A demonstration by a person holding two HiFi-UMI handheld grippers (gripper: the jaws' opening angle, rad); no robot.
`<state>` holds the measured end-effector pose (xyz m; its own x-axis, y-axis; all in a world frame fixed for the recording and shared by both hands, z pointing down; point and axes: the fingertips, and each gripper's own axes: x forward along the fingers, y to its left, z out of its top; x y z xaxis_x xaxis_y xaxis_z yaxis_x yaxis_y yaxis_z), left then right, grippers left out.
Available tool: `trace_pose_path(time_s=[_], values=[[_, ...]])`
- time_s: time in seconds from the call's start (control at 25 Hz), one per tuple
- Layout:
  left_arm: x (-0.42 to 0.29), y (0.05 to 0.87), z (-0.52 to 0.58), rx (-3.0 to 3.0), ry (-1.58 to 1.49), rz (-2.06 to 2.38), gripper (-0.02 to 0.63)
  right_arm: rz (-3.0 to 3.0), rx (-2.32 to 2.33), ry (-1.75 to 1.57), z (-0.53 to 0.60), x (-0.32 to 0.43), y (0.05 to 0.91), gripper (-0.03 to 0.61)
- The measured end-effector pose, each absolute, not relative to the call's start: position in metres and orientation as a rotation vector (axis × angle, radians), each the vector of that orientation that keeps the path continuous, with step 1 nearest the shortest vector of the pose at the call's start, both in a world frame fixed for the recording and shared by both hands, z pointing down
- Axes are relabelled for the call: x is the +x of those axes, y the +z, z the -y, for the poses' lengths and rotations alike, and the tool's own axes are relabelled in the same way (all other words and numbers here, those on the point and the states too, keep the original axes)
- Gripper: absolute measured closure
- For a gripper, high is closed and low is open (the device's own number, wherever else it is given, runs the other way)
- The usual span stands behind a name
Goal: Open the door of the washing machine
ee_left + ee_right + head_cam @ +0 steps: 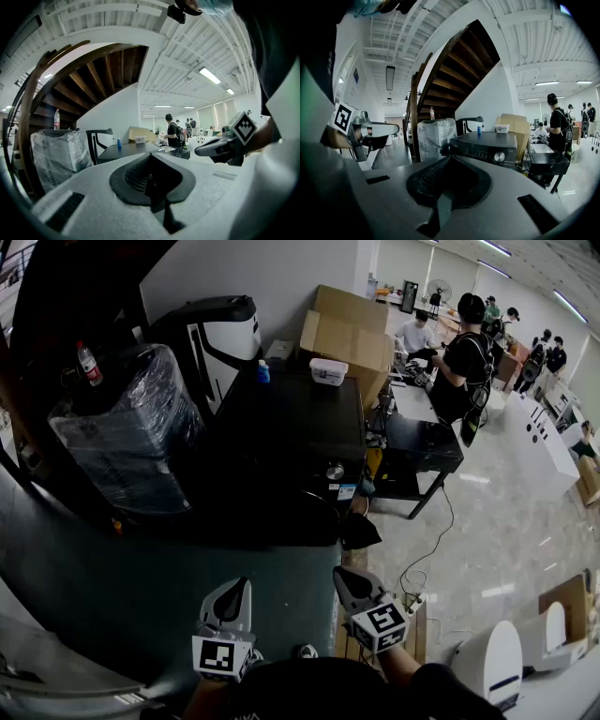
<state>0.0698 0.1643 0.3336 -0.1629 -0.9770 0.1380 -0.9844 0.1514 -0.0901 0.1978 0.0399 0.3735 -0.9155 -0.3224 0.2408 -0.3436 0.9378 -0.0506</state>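
Wide workshop hall with a wooden stair (459,70) around you: the washing machine (281,442), a black box, stands straight ahead, well apart from both tools. Its front panel with the round knob (335,471) faces you and lies more toward your right tool (343,575), so this one seems nearer than the left tool (241,586). Both tools are fully closed and hold nothing. The door itself does not show. A small label (347,491) below the knob is too small to read.

Bottle (88,362) atop a plastic-wrapped appliance (131,432); cardboard boxes (349,334) by the white wall (281,268).
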Motion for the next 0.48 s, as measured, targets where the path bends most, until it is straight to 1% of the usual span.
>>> trace_pose_path(time_s=[0.24,0.4,0.44,0.48], values=[[0.079,0.34,-0.162,1.984,0.248,2.333,0.597,2.888,0.525,0.157,-0.029,0.205,0.373,0.574],[0.078,0.349,-0.163,1.934,0.301,2.375,0.595,2.907,0.537,0.161,-0.023,0.206,0.375,0.57],[0.08,0.351,-0.162,1.933,0.307,2.372,0.595,2.907,0.527,0.156,-0.022,0.206,0.377,0.547],[0.08,0.354,-0.161,1.934,0.304,2.362,0.594,2.907,0.514,0.156,-0.022,0.205,0.378,0.508]])
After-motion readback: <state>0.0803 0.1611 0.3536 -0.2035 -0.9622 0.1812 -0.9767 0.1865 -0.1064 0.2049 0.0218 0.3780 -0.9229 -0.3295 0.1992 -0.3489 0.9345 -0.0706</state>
